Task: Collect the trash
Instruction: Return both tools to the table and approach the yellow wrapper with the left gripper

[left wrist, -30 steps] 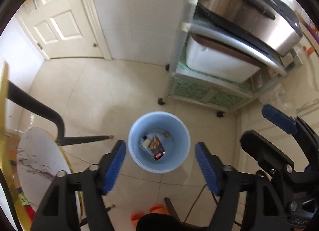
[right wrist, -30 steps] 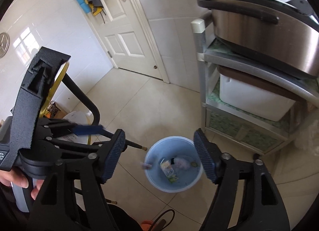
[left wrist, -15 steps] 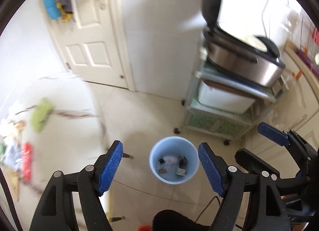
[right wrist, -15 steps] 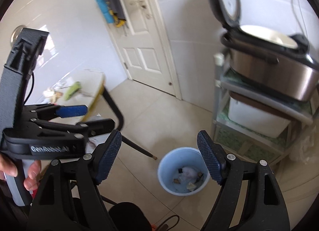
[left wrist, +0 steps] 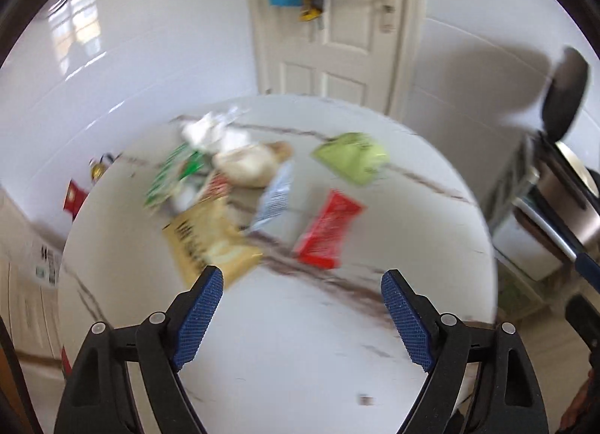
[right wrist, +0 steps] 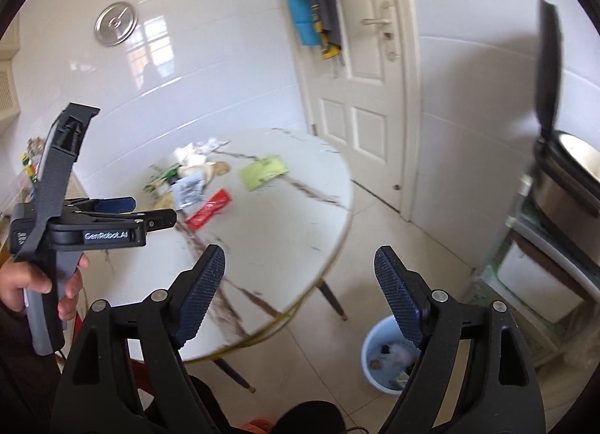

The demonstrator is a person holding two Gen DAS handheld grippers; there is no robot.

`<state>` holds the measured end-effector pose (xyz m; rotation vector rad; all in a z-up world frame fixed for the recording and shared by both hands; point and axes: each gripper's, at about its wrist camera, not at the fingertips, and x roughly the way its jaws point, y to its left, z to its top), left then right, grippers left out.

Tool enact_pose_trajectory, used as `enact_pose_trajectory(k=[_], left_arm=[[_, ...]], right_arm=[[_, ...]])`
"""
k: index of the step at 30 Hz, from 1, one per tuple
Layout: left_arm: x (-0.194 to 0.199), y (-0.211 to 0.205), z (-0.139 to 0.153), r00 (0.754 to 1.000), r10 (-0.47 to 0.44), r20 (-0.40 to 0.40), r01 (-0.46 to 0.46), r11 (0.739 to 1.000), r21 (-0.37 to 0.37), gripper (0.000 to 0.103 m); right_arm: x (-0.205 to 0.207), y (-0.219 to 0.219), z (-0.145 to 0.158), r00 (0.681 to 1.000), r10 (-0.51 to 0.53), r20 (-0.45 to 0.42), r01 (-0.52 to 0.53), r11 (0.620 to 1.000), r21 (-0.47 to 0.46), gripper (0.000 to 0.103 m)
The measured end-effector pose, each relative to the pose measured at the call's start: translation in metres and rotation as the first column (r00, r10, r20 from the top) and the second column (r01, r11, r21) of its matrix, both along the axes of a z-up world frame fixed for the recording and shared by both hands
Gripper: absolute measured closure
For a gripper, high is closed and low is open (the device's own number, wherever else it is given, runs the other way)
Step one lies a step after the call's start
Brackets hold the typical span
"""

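Trash lies on a round white marble table (left wrist: 300, 340) (right wrist: 285, 246): a red wrapper (left wrist: 328, 233) (right wrist: 208, 209), a green packet (left wrist: 352, 156) (right wrist: 264, 171), a tan bag (left wrist: 204, 243), a silver sachet (left wrist: 275, 198) (right wrist: 189, 188) and crumpled white paper (left wrist: 210, 130). My left gripper (left wrist: 302, 314) hovers over the table's near side, jaws opening, nothing between them. My right gripper (right wrist: 300, 295) hangs off the table's right edge, jaws opening and empty. The light blue bin (right wrist: 378, 362) with scraps stands on the floor below it. A hand holds the left gripper (right wrist: 112, 213) in the right wrist view.
A white door (right wrist: 367, 96) with hanging cloths is behind the table. A shelf cart (right wrist: 543, 276) with an open rice cooker (right wrist: 562, 171) stands at the right. Table legs (right wrist: 333, 299) reach the tiled floor near the bin.
Both grippers rose and swung left from above the bin toward the table. The table's trash came into the left wrist view. Both pairs of jaws spread wider.
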<state>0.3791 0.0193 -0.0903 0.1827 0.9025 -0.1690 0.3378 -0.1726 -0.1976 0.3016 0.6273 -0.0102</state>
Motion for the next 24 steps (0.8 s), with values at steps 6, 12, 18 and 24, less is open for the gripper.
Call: enact_pose_trajectory(k=[6, 12, 18, 24], left_arm=[[0.043, 0.052, -0.019, 0.981, 0.178, -0.081, -0.184, 0.981, -0.069, 0.020], [0.091, 0.072, -0.030, 0.966, 0.227, -0.128, -0.235, 0.970, -0.059, 0.020], [0.116, 0.070, -0.042, 0.966, 0.231, -0.113, -0.235, 0.972, -0.024, 0.020], [0.122, 0.071, -0.052, 0.976, 0.198, -0.088, -0.200, 0.980, -0.015, 0.019]], right_arm=[[0.050, 0.039, -0.007, 0.995, 0.083, -0.048, -0.083, 0.997, -0.007, 0.016], [0.092, 0.063, -0.018, 0.989, 0.114, -0.092, -0.114, 0.993, 0.001, 0.016], [0.123, 0.076, -0.029, 0.982, 0.133, -0.131, -0.132, 0.991, 0.011, 0.016], [0.145, 0.086, -0.033, 0.979, 0.140, -0.150, -0.138, 0.990, 0.024, 0.016]])
